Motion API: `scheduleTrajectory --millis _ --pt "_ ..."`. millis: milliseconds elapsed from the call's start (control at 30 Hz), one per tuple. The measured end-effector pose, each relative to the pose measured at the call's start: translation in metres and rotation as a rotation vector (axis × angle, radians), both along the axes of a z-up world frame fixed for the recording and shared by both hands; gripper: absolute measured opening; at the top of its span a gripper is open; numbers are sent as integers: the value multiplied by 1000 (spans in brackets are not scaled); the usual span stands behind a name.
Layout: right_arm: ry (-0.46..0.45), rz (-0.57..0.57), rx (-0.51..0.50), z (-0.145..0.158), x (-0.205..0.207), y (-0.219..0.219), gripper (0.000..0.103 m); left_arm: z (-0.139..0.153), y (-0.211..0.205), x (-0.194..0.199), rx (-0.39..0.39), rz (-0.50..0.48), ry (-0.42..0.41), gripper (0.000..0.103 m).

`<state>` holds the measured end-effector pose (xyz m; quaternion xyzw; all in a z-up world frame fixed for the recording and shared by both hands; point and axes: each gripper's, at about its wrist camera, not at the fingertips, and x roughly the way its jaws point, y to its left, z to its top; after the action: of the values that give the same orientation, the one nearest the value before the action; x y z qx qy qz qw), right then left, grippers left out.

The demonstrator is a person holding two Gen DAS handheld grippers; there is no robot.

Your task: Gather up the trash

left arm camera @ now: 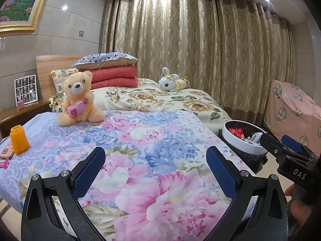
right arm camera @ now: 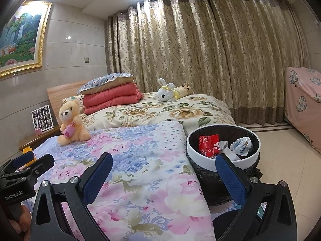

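Note:
A white-rimmed trash bin [right arm camera: 208,165] with a black liner stands on the floor at the bed's right side; it also shows in the left wrist view [left arm camera: 240,143]. Inside lie a red wrapper [right arm camera: 208,142] and crumpled white paper [right arm camera: 241,144]. My left gripper [left arm camera: 155,160] is open and empty above the floral bedspread [left arm camera: 140,160]. My right gripper [right arm camera: 163,167] is open and empty, over the bed's edge with its right finger [right arm camera: 230,178] in front of the bin. An orange foam net [left arm camera: 19,139] stands at the bed's left edge.
A teddy bear [left arm camera: 79,98] sits on the bed. A phone [left arm camera: 7,150] and a small pink item [left arm camera: 4,164] lie at the left edge. Folded red quilt [left arm camera: 114,76], rabbit plush [left arm camera: 172,80], nightstand [left arm camera: 20,112], and a pink-covered seat [left arm camera: 295,110] stand around.

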<state>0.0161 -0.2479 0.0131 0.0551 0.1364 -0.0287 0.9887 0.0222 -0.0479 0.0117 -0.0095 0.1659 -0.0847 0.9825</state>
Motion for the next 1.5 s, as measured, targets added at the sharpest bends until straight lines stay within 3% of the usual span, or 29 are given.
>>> scheduleTrajectory --millis 1500 --pt "8 -2 26 -2 -6 3 103 -5 -2 5 9 -21 22 103"
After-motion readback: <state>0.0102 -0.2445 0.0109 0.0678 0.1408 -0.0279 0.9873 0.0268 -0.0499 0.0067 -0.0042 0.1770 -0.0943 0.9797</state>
